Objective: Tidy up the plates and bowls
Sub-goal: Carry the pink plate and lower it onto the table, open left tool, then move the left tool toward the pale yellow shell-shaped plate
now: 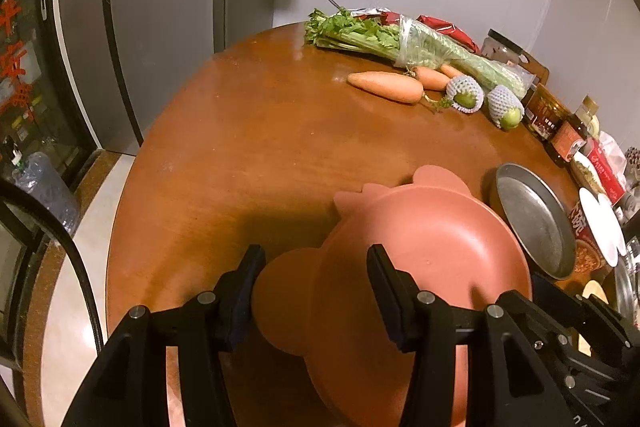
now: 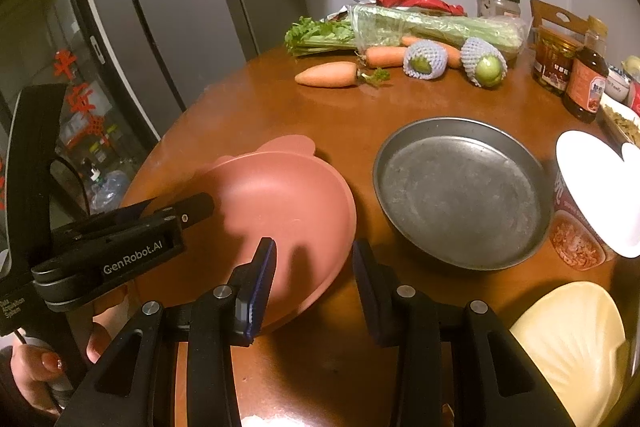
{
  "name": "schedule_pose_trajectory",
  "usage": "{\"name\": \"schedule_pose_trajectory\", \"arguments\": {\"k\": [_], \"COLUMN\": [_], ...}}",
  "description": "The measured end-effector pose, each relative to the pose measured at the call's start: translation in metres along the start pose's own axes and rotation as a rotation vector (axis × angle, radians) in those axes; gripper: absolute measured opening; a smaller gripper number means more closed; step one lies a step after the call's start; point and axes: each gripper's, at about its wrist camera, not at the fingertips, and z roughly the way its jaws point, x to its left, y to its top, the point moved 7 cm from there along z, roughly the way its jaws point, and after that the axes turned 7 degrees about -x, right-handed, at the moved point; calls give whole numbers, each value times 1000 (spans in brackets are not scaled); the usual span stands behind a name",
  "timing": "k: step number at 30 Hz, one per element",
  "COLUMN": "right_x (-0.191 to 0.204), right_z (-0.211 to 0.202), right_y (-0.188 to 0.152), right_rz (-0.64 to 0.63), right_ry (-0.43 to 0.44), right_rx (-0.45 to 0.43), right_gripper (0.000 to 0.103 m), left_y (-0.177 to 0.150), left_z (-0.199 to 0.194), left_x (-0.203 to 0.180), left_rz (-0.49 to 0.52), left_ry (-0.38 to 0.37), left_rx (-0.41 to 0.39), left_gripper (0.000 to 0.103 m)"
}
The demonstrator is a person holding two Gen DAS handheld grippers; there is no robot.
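Surface: round wooden table (image 2: 328,115), kitchen setting, fridge behind.
Left gripper (image 1: 316,291): jaws part-spread, straddling the near ear-shaped handle of the pink bowl (image 2: 280,211); whether the pads actually press the handle, cannot tell.
Right gripper (image 2: 314,287): jaws part-spread across the pink bowl's near right rim; left finger over the bowl's inside, right finger outside it; no firm pinch visible.
Pink bowl position: near table edge, just left of the metal plate (image 2: 460,203), apparently apart from it.
Further out: cream shell-shaped dish (image 2: 572,347) at near right; instant-noodle cup (image 2: 580,227) beside the metal plate; carrots, netted fruit, celery and jars along the far side.
Step (judged): securing the pink bowl for stacking or relocation.
Next move needs: a definite pinch on rim or handle, then a level lift clear of the metal plate.
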Motion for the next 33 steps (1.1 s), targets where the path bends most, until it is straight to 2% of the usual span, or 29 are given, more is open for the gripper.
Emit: {"name": "schedule_pose_trajectory", "arguments": {"k": [5, 18, 26, 33], "right_x": [0, -4, 0, -5], "right_z": [-1, -29, -63, -96], "right_y": [2, 10, 13, 15], "right_rz": [1, 5, -1, 3], "right_ry": [-1, -32, -40, -55], "right_rx": [-3, -58, -101, -151], "right_gripper": [42, 44, 49, 50], "left_y": [1, -1, -2, -6], "left_z": [-8, -56, -99, -124], "left_x": [2, 13, 6, 8], "left_rz": [-22, -32, 5, -25], "left_ry": [-24, -14, -9, -29], "left_rx": [-16, -81, -141, -139], "left_gripper": [53, 61, 64, 66]}}
